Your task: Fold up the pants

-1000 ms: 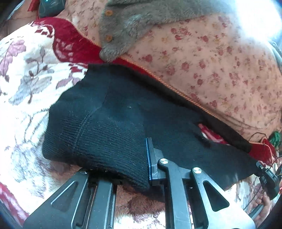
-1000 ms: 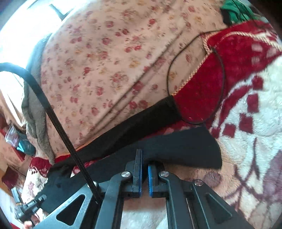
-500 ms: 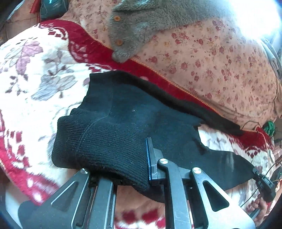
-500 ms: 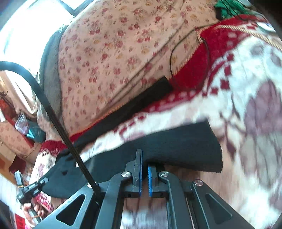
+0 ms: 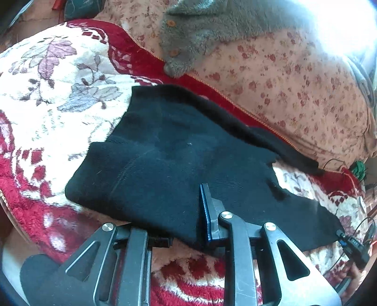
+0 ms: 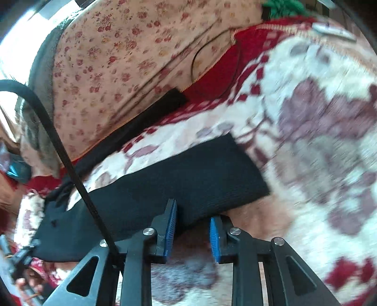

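Black knit pants (image 5: 165, 160) lie spread on a red and white floral blanket (image 5: 59, 98). My left gripper (image 5: 188, 188) sits at the waistband; its jaws are opening. The thick waistband drapes over the left finger and hides it, and the blue pad (image 5: 204, 211) of the right finger shows beside the cloth. My right gripper (image 6: 192, 211) is at the hem of one pant leg (image 6: 200, 174); its jaws are opening, its blue pads (image 6: 173, 226) stand apart, and the hem's edge lies loose between them. The other leg (image 6: 146, 117) lies along the quilt.
A pink flowered quilt (image 5: 294, 82) is heaped behind the pants with a grey fleece garment (image 5: 200, 35) on top. A thin black cable (image 6: 212, 66) loops over quilt and blanket. A green item (image 6: 282, 9) lies far back. The blanket's edge drops off at lower left (image 5: 14, 211).
Both grippers drew the pants away from the quilt, so more blanket shows behind them. The right gripper's pads, pressed together before, now stand apart. The left gripper's visible finger has shifted slightly outward.
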The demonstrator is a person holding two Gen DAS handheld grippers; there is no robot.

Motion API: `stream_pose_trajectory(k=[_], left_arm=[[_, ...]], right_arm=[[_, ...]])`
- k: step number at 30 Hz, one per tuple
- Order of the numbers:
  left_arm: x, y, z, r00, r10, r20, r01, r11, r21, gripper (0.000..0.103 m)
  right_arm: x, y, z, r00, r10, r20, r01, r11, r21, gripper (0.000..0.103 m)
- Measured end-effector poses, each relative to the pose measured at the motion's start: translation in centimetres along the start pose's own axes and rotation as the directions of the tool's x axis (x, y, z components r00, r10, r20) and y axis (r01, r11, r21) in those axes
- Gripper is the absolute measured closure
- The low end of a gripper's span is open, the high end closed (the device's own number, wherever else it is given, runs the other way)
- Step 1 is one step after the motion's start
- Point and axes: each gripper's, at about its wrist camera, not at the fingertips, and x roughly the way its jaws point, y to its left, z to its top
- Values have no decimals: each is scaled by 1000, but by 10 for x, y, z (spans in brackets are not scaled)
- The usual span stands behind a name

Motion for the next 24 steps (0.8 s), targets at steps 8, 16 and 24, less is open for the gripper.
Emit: stream_pose_trajectory(k=[8, 16, 24], left_arm=[[-15, 14, -9, 998, 69, -1, -69, 997, -26, 81], [-44, 22, -26, 972, 227, 57, -227, 974, -5, 81], [-63, 9, -10, 971, 218, 95, -222, 975, 27, 80]], right_arm=[[-25, -14, 12, 997, -51, 52, 48, 998, 46, 80], [-29, 15, 17, 997, 13, 78, -12, 1000, -21, 79], [-14, 43, 21, 992, 108, 67, -105, 993, -56, 68]])
